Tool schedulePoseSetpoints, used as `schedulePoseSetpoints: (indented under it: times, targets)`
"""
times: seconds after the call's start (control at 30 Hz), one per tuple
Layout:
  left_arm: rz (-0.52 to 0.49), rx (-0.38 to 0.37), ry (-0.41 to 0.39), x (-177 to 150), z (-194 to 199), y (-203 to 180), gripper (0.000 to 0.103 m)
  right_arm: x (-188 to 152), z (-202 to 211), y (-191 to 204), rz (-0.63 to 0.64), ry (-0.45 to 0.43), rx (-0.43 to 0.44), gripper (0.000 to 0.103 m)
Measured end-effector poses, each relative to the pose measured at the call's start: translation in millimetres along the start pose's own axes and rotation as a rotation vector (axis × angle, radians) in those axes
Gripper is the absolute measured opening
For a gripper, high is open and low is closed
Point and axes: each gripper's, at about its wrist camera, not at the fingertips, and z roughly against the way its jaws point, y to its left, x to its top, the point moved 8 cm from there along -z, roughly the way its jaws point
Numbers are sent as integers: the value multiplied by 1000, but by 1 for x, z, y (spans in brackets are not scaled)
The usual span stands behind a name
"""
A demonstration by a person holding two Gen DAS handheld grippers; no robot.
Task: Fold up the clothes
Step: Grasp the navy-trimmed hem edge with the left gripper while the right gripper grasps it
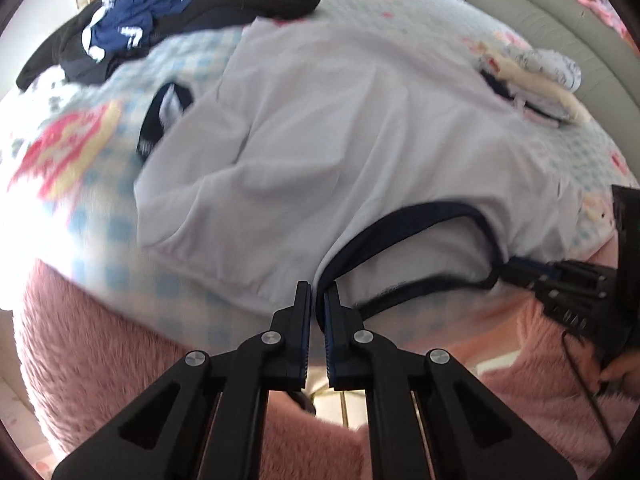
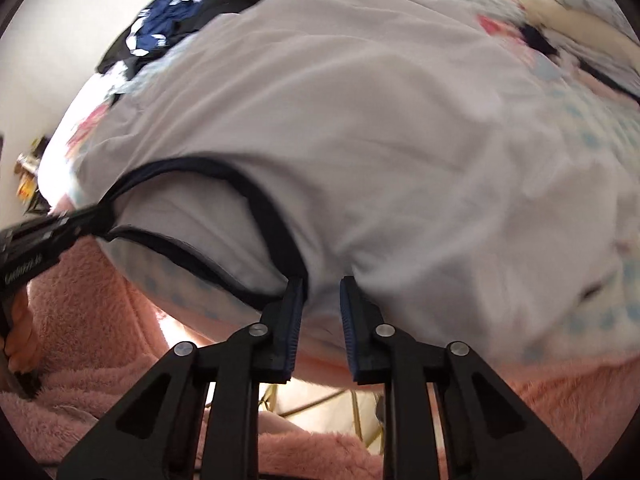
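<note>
A white T-shirt with a navy collar trim lies spread on a blue-checked bed sheet, neck end towards me. My left gripper is shut on the shirt at the left end of the collar; it also shows at the left of the right wrist view. My right gripper has white fabric bunched between its fingers just right of the collar, the jaws a little apart around it. The left wrist view shows it at the collar's right end.
A pile of black and navy clothes lies at the far left of the bed. A folded stack sits at the far right by a grey padded headboard. A small dark garment lies left of the shirt. A pink fluffy blanket covers the near edge.
</note>
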Motion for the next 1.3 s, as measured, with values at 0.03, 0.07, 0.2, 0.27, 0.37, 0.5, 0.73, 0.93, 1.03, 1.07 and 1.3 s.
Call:
schedulePoseSetpoints:
  times: [0.03, 0.07, 0.2, 0.27, 0.37, 0.5, 0.73, 0.93, 1.03, 1.07, 1.3]
  targets:
    - [2, -19, -3, 1, 2, 0, 7, -4, 0, -4, -9, 13, -19, 18]
    - [3, -40, -9, 2, 5, -1, 7, -8, 0, -7, -16, 28, -30, 18]
    - [-37, -105, -77, 17, 25, -14, 8, -4, 18, 9, -14, -10, 120, 25]
    - [-63, -110, -110, 25, 30, -20, 9, 7, 31, 21, 19, -60, 163, 39]
    - [-65, -82, -101, 31, 24, -23, 10, 22, 25, 30, 69, -69, 138, 46]
    - [-10, -65, -97, 35, 23, -21, 13, 19, -9, 27, 108, 16, -6, 46]
    - [-13, -136, -115, 35, 23, -15, 32, -3, -8, 29, 183, 45, -48, 46]
    - [-70, -136, -49, 32, 1, -31, 44, 1, -1, 14, 118, 42, -45, 41]
    - [-122, -114, -7, 26, -12, -44, 44, 14, 20, 3, 65, -58, -40, 45]
    - [-131, -102, 7, 23, -17, -46, 44, 18, 25, 0, 50, -82, -37, 47]
    - [-88, -51, 52, 15, -28, -37, 35, 30, -1, 15, 80, -39, -67, 52]
